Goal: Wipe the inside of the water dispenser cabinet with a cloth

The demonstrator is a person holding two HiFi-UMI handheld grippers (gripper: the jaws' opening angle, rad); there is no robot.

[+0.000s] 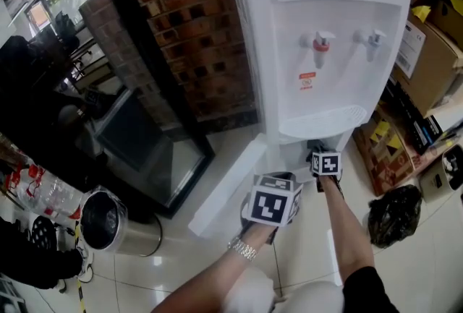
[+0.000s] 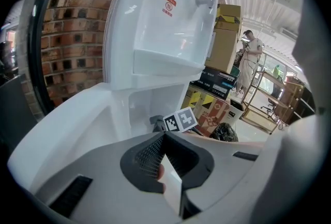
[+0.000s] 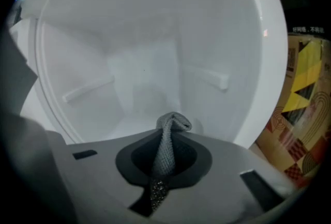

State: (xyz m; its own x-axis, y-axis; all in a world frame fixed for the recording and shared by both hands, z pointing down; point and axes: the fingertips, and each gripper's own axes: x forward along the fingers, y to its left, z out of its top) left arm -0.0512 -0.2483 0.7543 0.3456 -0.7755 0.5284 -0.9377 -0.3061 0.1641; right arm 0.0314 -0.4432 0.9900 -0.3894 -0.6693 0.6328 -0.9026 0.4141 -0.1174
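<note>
The white water dispenser (image 1: 325,29) stands against a brick wall, and its lower cabinet door (image 1: 226,187) hangs open to the left. My right gripper (image 1: 323,160) reaches into the cabinet mouth under the drip tray. In the right gripper view it (image 3: 168,132) is shut on a grey cloth (image 3: 166,150), whose folded tip pokes out toward the white cabinet interior (image 3: 145,73). My left gripper (image 1: 271,204) hovers just outside, in front of the open door. In its own view the left gripper (image 2: 164,139) is shut, with nothing seen held.
A steel bin (image 1: 108,221) stands on the floor at the left beside a dark glass panel (image 1: 148,152). A black bag (image 1: 394,214) and cardboard boxes (image 1: 427,51) crowd the right side. The brick wall (image 1: 195,22) rises behind. A person (image 2: 252,57) stands far off.
</note>
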